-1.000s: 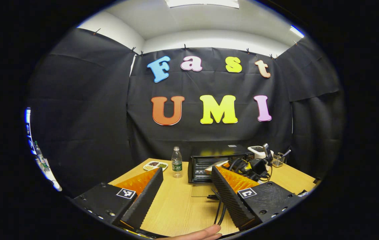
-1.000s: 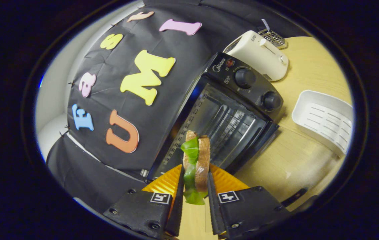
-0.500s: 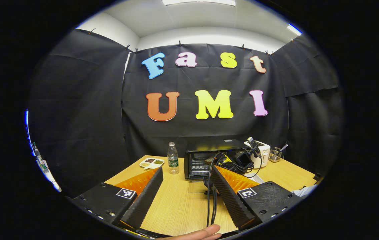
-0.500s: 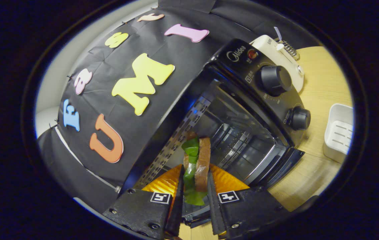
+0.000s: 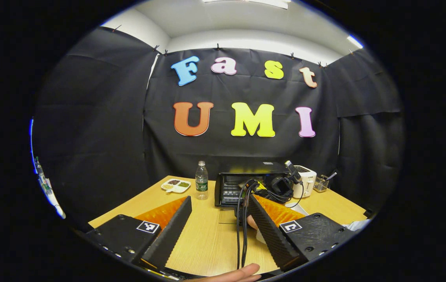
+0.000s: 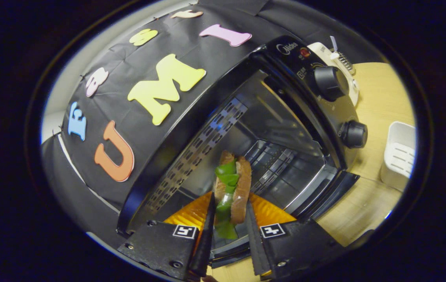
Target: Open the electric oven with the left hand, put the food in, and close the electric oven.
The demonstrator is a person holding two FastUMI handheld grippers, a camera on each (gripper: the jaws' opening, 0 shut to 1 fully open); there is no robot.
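Progress: the oven [image 6: 270,129] door is down, so the opening step is judged done; the food step is in hand; release and door closing are left. In the right gripper view the sandwich [image 6: 231,192], bread with a green leaf, is pinched on edge between both fingers of the right gripper [image 6: 229,235], jaws nearly closed on it. It sits at centre-bottom of frame, at the mouth of the cavity, approx. over the door hinge line; it cannot be told whether it is past the opening yet. Edges: the perforated side wall [image 6: 195,156] runs close at centre-left, the control panel with two knobs [image 6: 327,82] stands at upper right, and the rack [image 6: 281,172] lies just right of centre. Room is judged ample ahead and to the right, tighter at the left wall. A white tray [image 6: 399,156] rests on the table [image 6: 376,102] at right edge, well apart. In the left gripper view the left gripper [image 5: 219,227] is held wide open and empty at frame bottom, back from the oven, w/ cables [image 5: 242,227] hanging between its fingers. A bottle [image 5: 201,181] stands just left of the oven; a toaster [image 5: 305,181] just right.
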